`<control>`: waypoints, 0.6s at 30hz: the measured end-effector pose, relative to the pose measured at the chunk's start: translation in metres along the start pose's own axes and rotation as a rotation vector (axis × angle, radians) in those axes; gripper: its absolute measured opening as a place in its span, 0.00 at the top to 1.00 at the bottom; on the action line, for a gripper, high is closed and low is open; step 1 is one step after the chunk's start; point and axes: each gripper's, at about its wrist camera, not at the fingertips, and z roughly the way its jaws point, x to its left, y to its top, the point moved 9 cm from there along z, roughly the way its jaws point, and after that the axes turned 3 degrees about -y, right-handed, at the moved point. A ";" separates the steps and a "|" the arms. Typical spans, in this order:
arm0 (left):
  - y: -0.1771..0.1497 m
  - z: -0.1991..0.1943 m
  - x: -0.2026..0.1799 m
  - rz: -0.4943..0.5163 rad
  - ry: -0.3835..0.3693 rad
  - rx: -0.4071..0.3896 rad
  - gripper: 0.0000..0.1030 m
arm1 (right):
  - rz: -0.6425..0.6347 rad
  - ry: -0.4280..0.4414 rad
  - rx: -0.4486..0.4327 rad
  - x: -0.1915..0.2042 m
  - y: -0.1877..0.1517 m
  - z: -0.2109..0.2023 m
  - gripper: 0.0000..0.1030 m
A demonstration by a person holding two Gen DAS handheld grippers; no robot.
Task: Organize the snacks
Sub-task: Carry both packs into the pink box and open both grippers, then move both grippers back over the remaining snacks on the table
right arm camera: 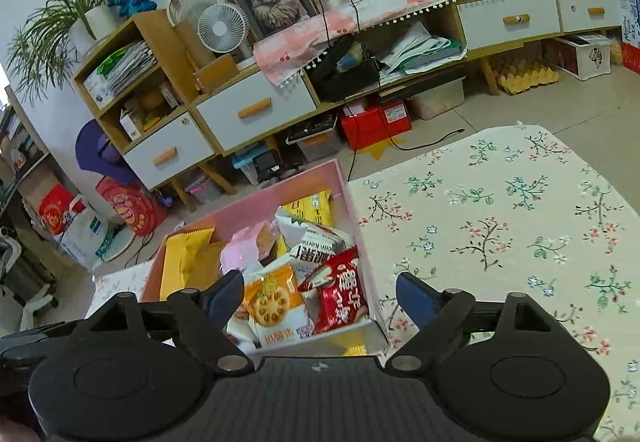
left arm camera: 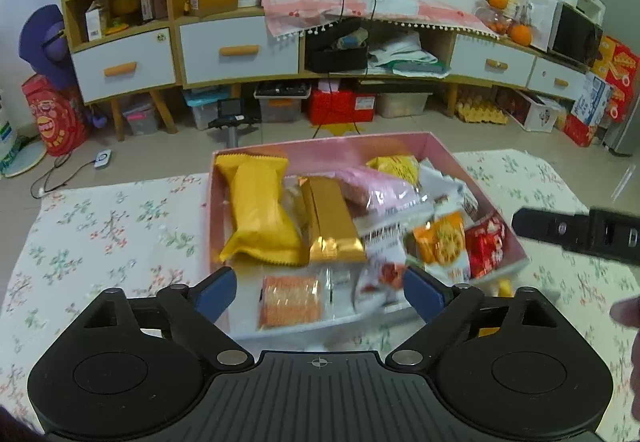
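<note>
A pink box [left arm camera: 320, 144] full of snack packets sits on a floral tablecloth [left arm camera: 120, 226]. Inside lie a yellow packet [left arm camera: 260, 210], a gold bar packet [left arm camera: 332, 222], a pink packet [left arm camera: 376, 190], an orange cracker packet [left arm camera: 440, 242], a red packet [left arm camera: 488, 242] and a clear biscuit pack [left arm camera: 290, 300]. My left gripper [left arm camera: 320, 292] hangs open over the box's near edge, nothing between its blue pads. In the right wrist view, my right gripper [right arm camera: 320, 296] is open above the box's near right corner [right arm camera: 376, 326], over the orange cracker packet [right arm camera: 276, 306] and red packet [right arm camera: 340, 294].
The right gripper's black finger [left arm camera: 560, 228] enters the left wrist view from the right, with a hand's edge [left arm camera: 628, 314] below it. Bare tablecloth [right arm camera: 500, 226] stretches right of the box. Behind stand a drawer cabinet [left arm camera: 240, 54], storage bins and cartons on the floor.
</note>
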 end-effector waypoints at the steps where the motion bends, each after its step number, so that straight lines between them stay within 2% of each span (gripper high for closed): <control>1: -0.003 -0.004 0.000 0.004 0.005 0.001 0.08 | -0.006 -0.003 -0.002 0.001 0.000 -0.003 0.38; 8: -0.031 -0.027 0.005 -0.007 0.006 0.024 0.04 | -0.039 -0.023 0.004 -0.001 -0.006 -0.020 0.30; 13: -0.056 -0.037 0.016 -0.031 -0.005 -0.015 0.03 | -0.095 -0.037 0.000 -0.003 -0.014 -0.030 0.26; 18: -0.071 -0.036 0.024 0.031 0.019 -0.009 0.03 | -0.202 -0.066 0.011 -0.007 -0.030 -0.036 0.26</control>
